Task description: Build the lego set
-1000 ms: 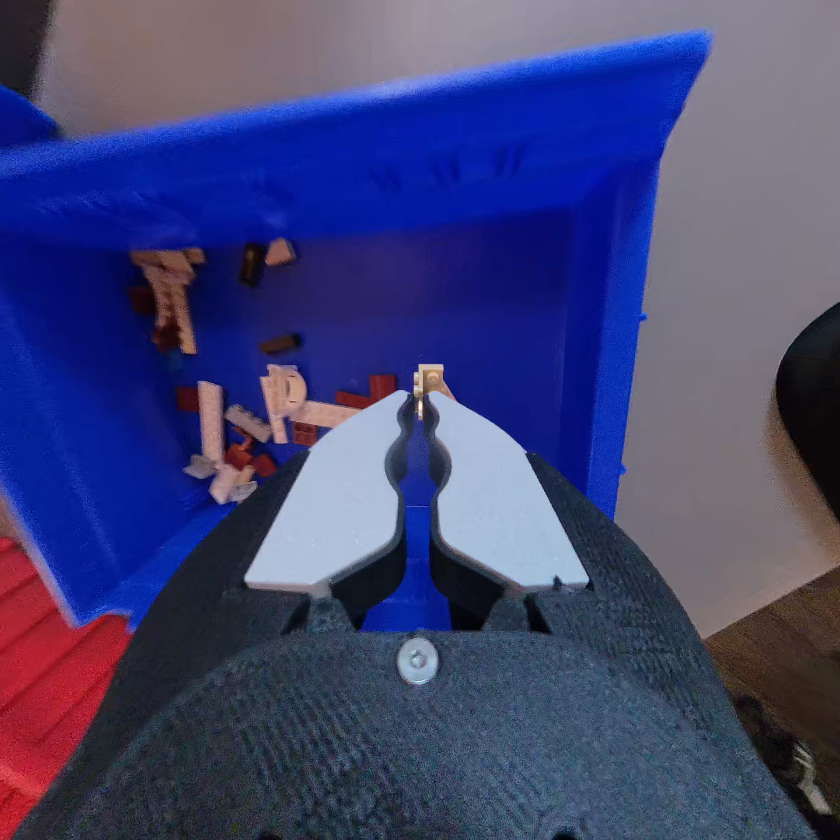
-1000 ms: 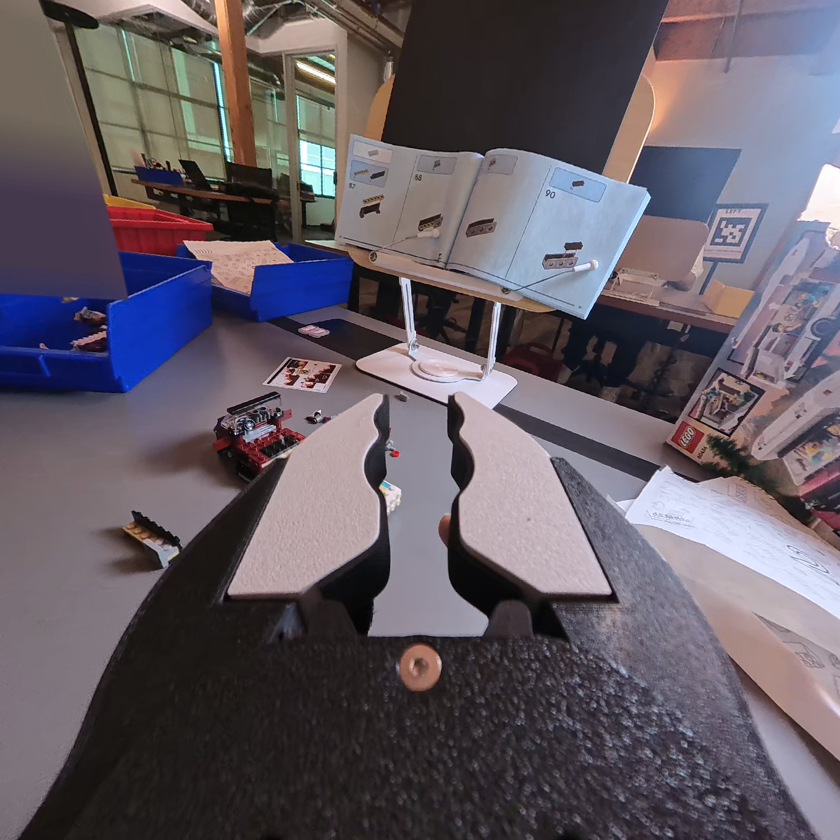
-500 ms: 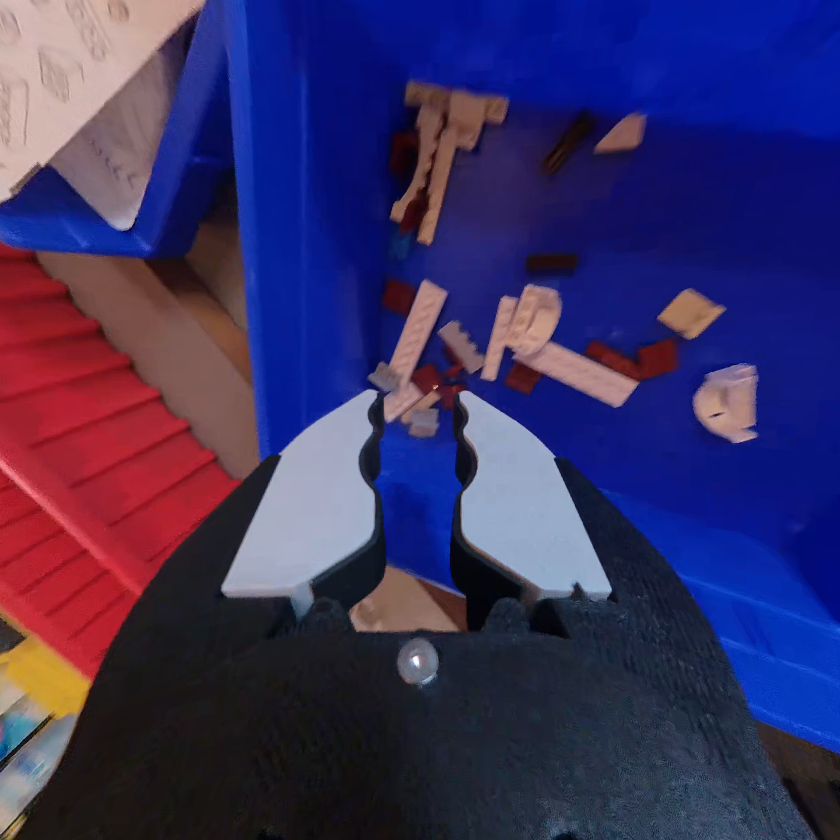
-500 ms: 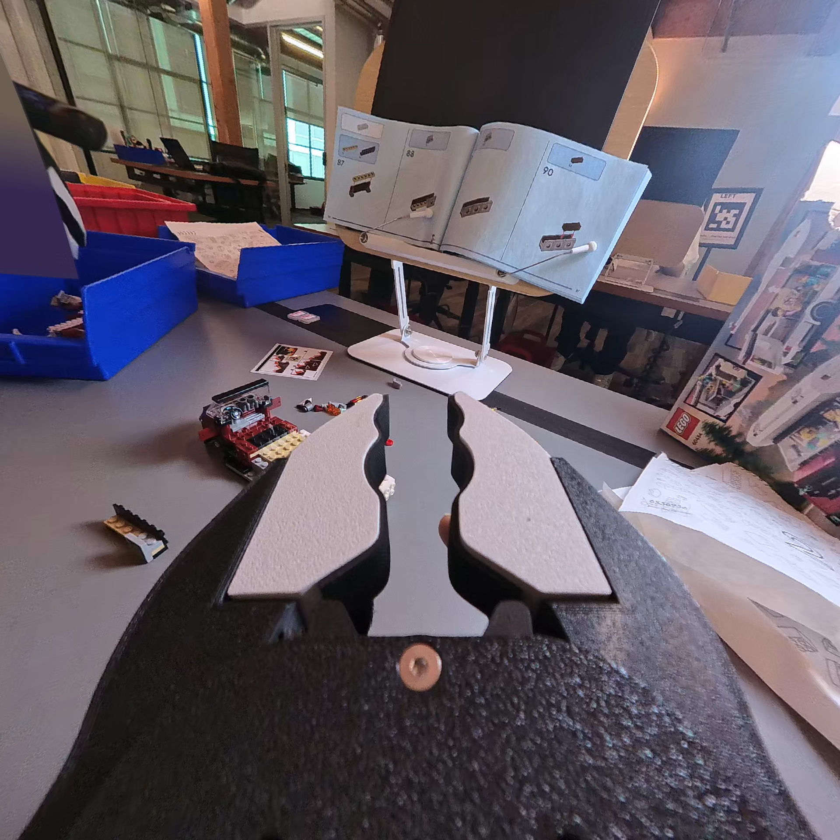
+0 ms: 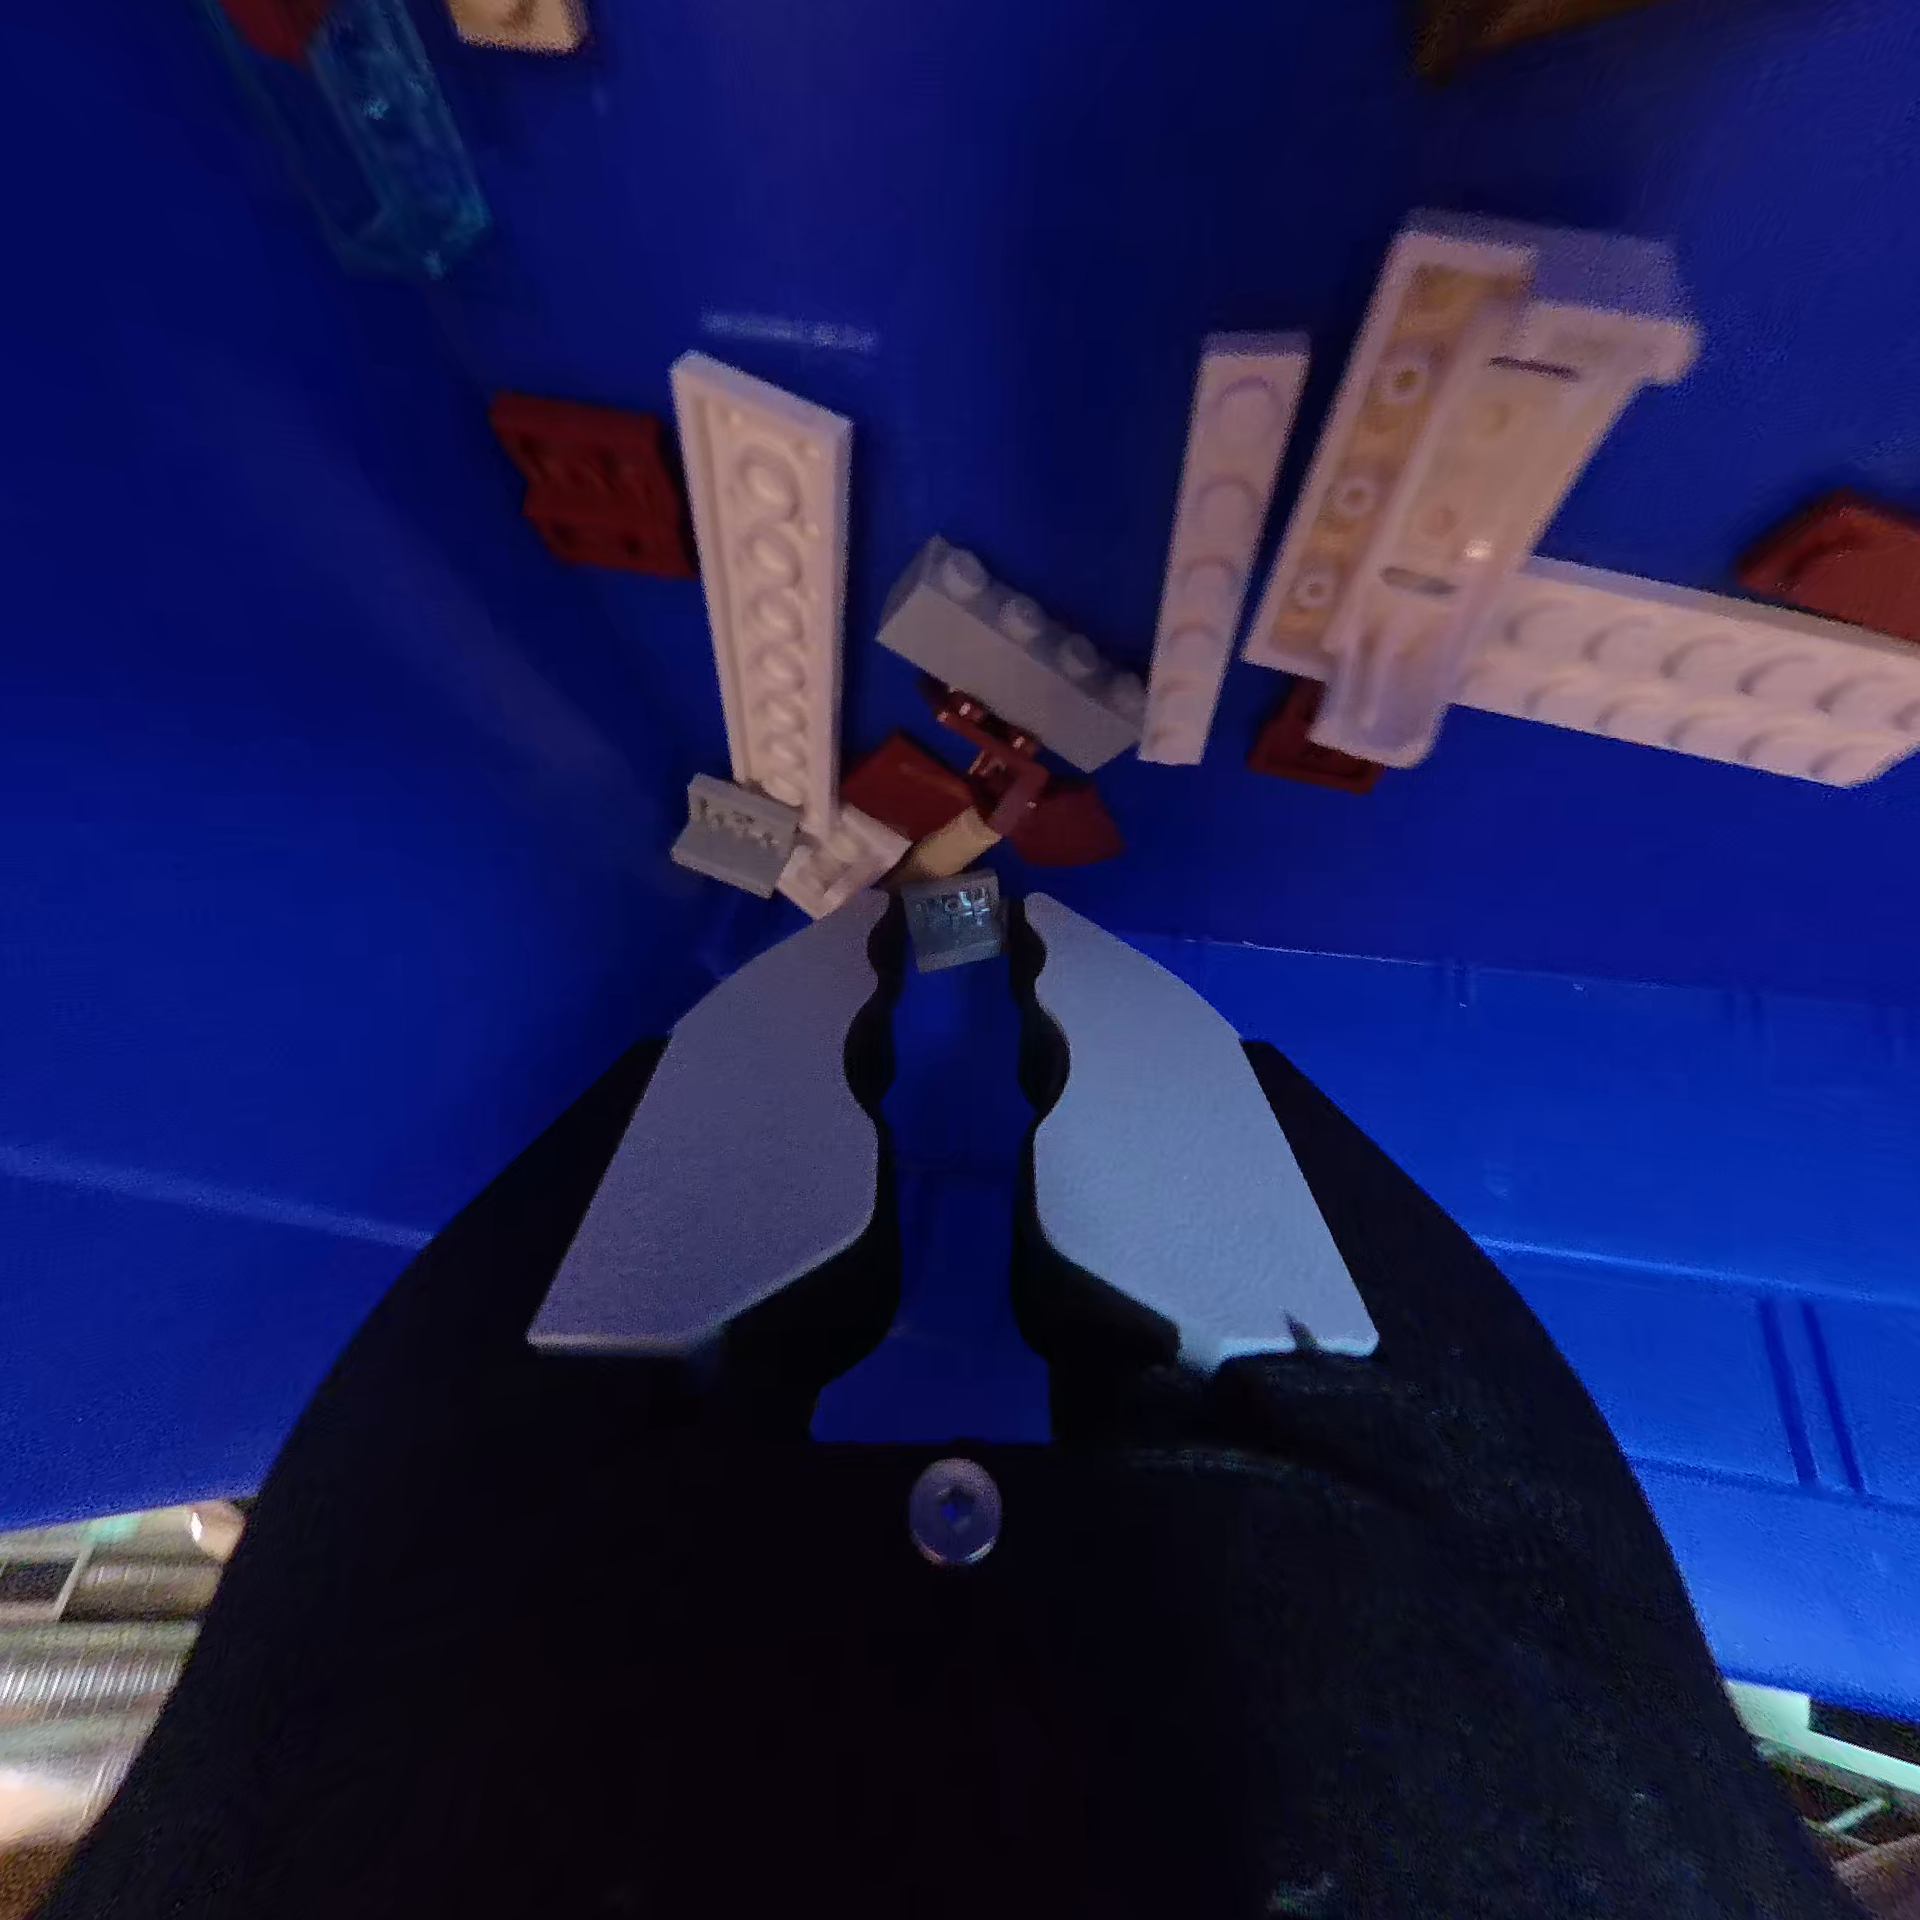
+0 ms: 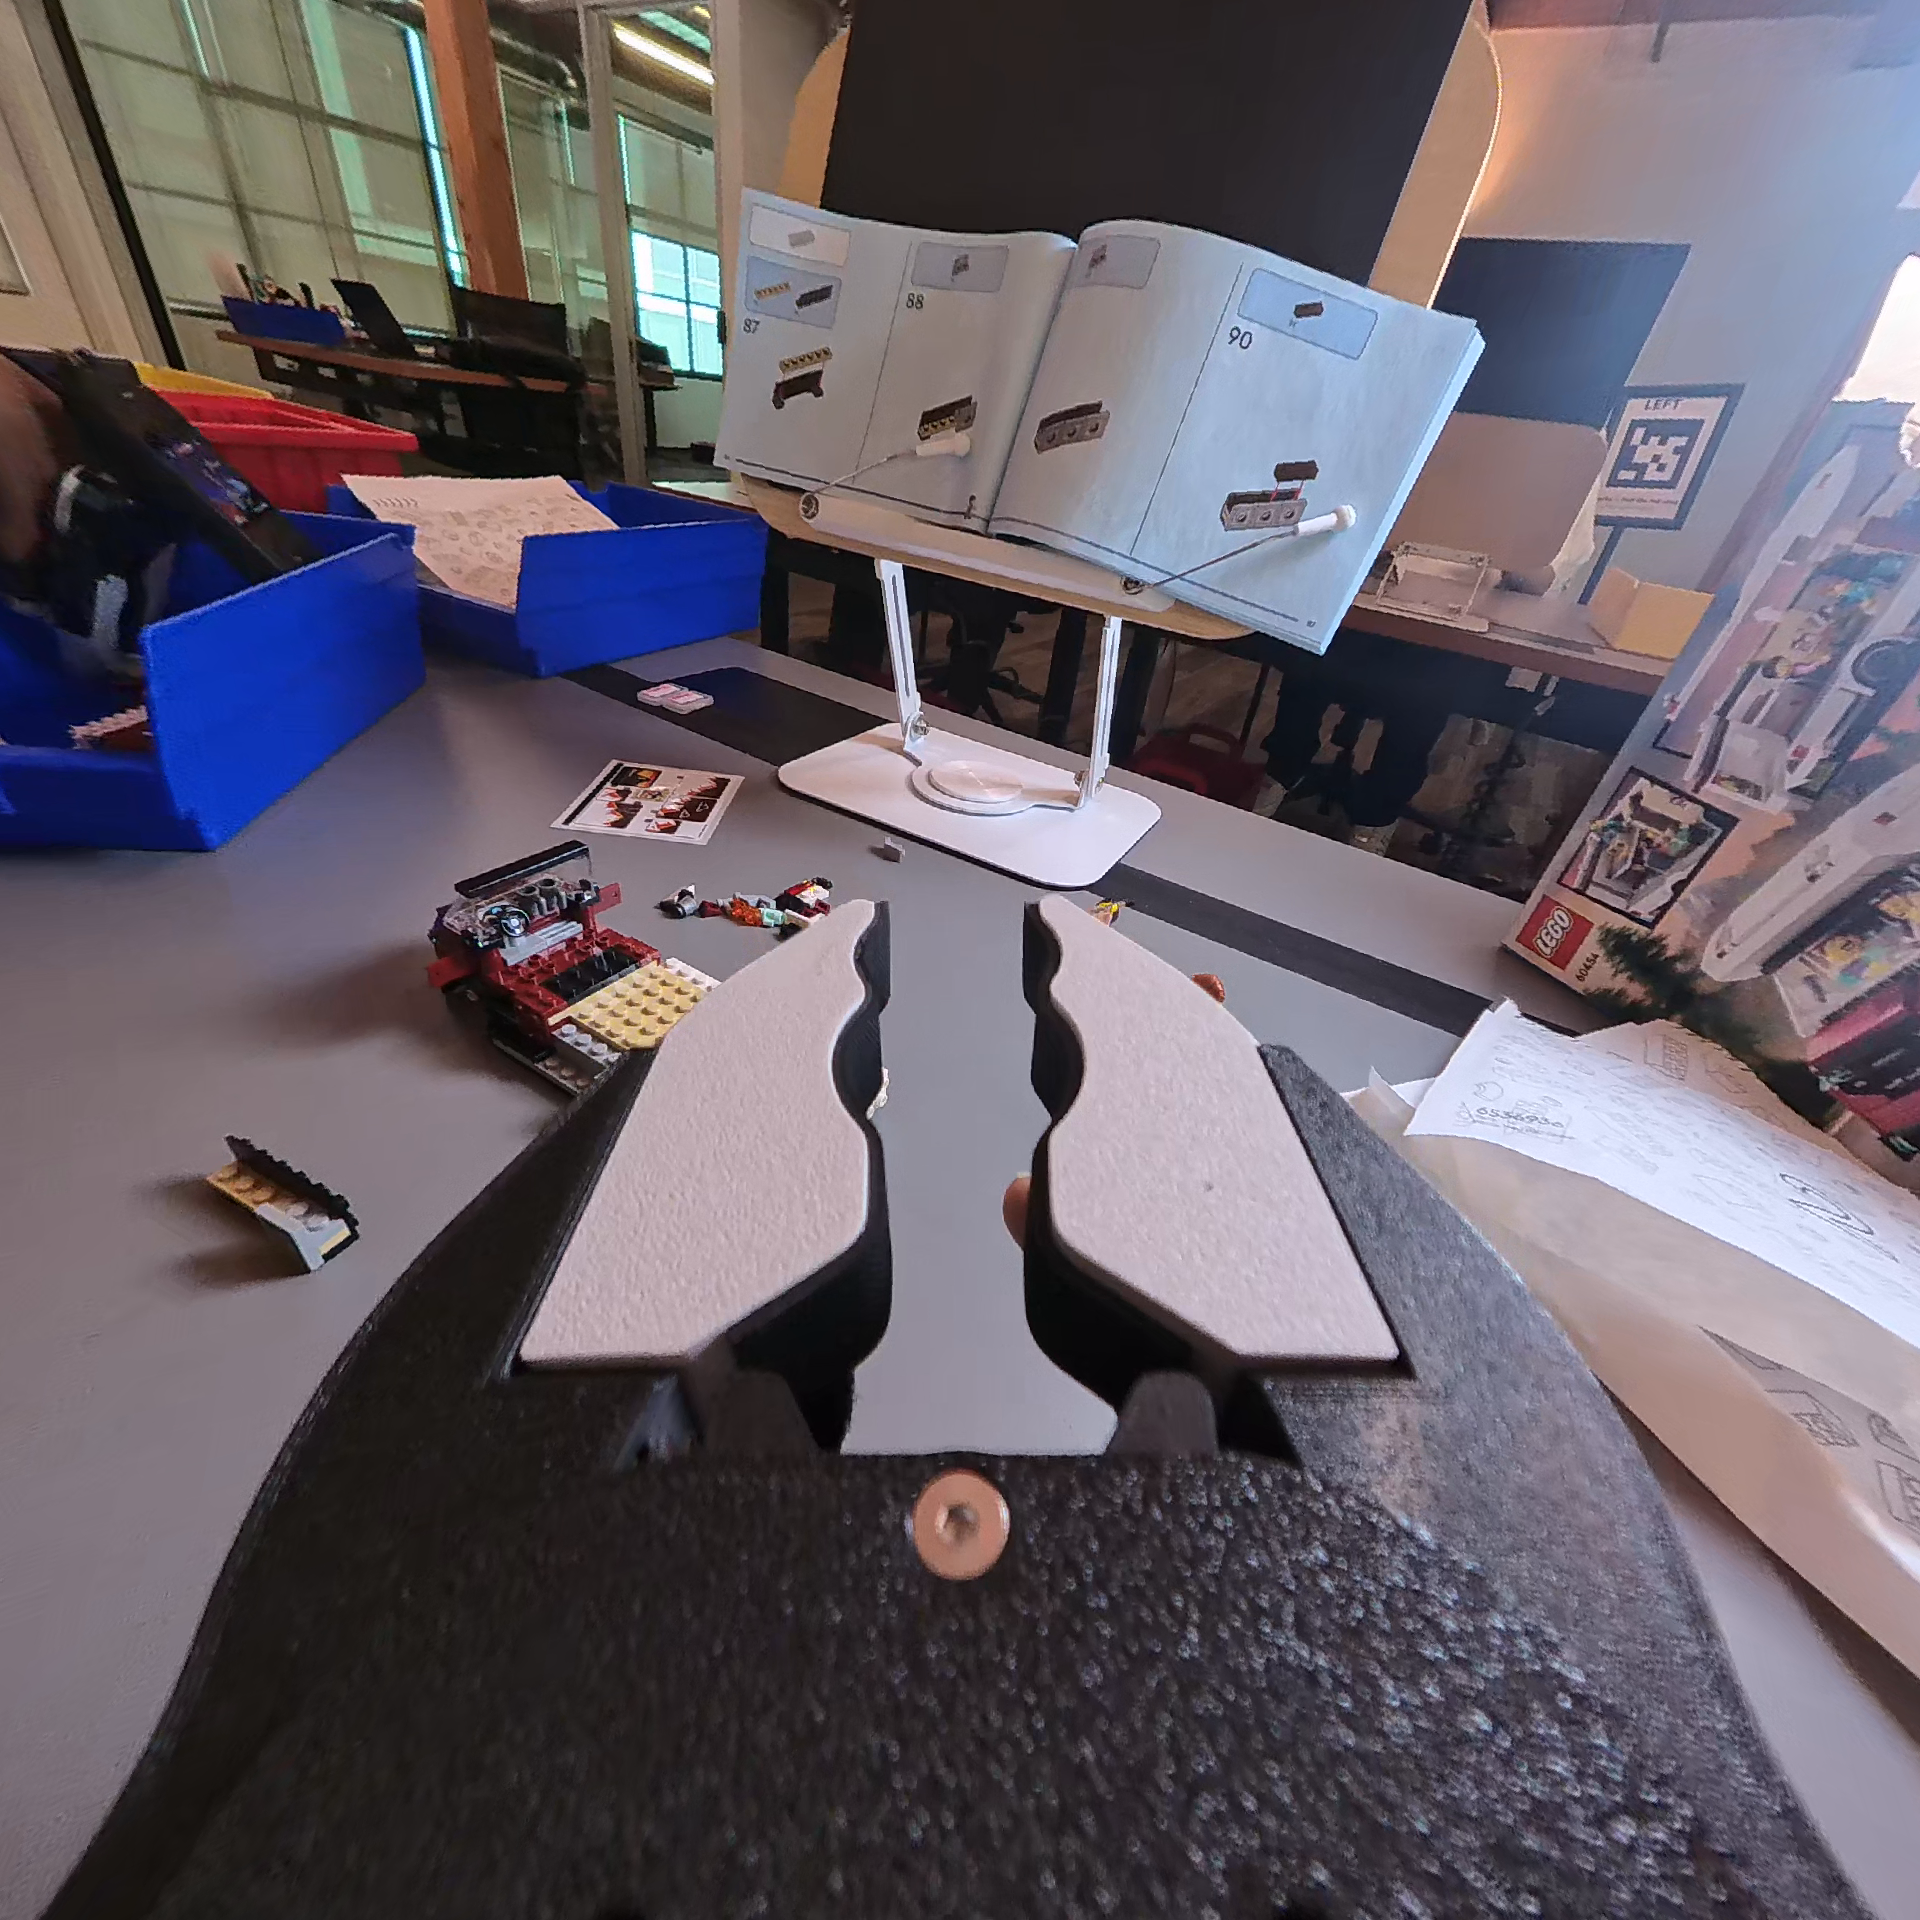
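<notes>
now your left gripper [image 5: 954, 920] is down inside the blue bin [image 5: 312, 831], jaws parted around a small grey piece [image 5: 956, 925] that sits between the fingertips; whether the pads press on it, you cannot tell. just past the tips lies a heap: a long white plate [image 5: 769, 582], a grey brick [image 5: 1013, 655] tilted over dark red pieces [image 5: 914, 790], a tan bit [image 5: 951, 847], and a small grey clip piece [image 5: 736, 831] to the left. farther right in the bin lie a narrow white plate [image 5: 1221, 551] and a wide white plate [image 5: 1683, 675] with a clear piece [image 5: 1423, 582] across it. a clear blue piece [image 5: 384, 135] lies near the top left.

your right gripper [image 6: 956, 920] hovers over the grey table [image 6: 208, 987], jaws parted and bare. nearest to it, to the left, stands a partly built red car [image 6: 551, 956], with loose small pieces [image 6: 758, 904] beside it and a tan and black piece [image 6: 281, 1200] well apart to the left. a second blue bin [image 6: 623, 582] behind holds a printed sheet [image 6: 478, 530], and an open booklet [image 6: 1091, 416] rests on a white stand [image 6: 977, 800].
</notes>
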